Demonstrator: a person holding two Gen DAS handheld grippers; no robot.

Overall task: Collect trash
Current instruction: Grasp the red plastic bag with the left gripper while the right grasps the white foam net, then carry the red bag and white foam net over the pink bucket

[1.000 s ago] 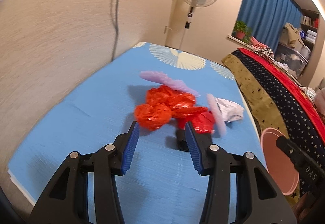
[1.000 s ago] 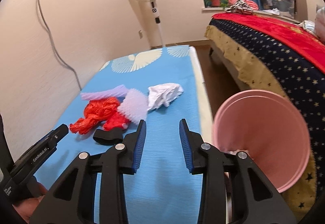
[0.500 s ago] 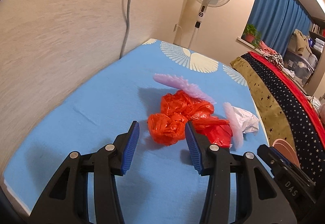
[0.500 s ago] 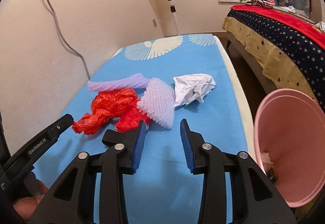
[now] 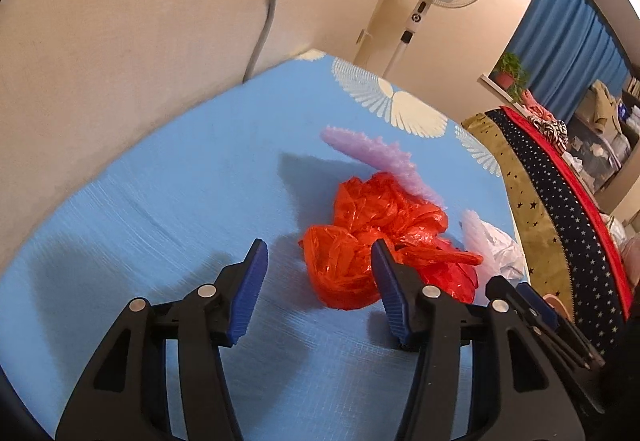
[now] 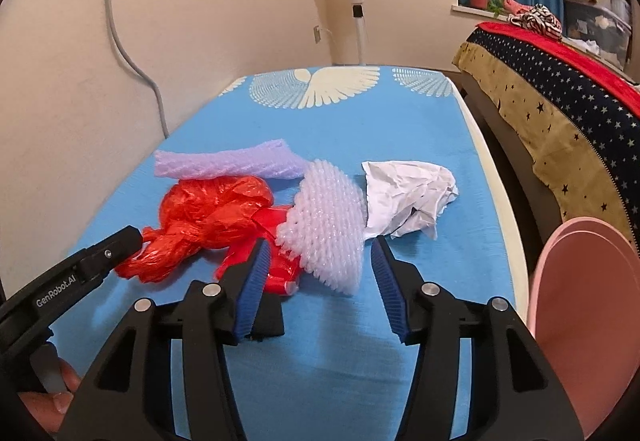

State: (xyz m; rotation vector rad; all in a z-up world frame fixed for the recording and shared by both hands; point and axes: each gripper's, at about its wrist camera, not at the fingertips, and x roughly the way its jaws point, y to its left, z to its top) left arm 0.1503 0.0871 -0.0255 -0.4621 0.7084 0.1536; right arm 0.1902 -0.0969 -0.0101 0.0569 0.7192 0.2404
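left gripper (image 5: 318, 273) jaws wide, holding nothing, by the red plastic bag (image 5: 360, 241) | right gripper (image 6: 320, 273) jaws wide, holding nothing, just before the white foam net (image 6: 326, 225) | trash clustered on the blue mat (image 6: 400, 341) | pink bin (image 6: 588, 321) at the mat's right

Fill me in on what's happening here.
A person with a claw in each hand is clearing trash off a blue bed. The left claw, open, is closing in on the red plastic bag. The right claw, also open, faces the white foam net. A pink bin waits alongside.
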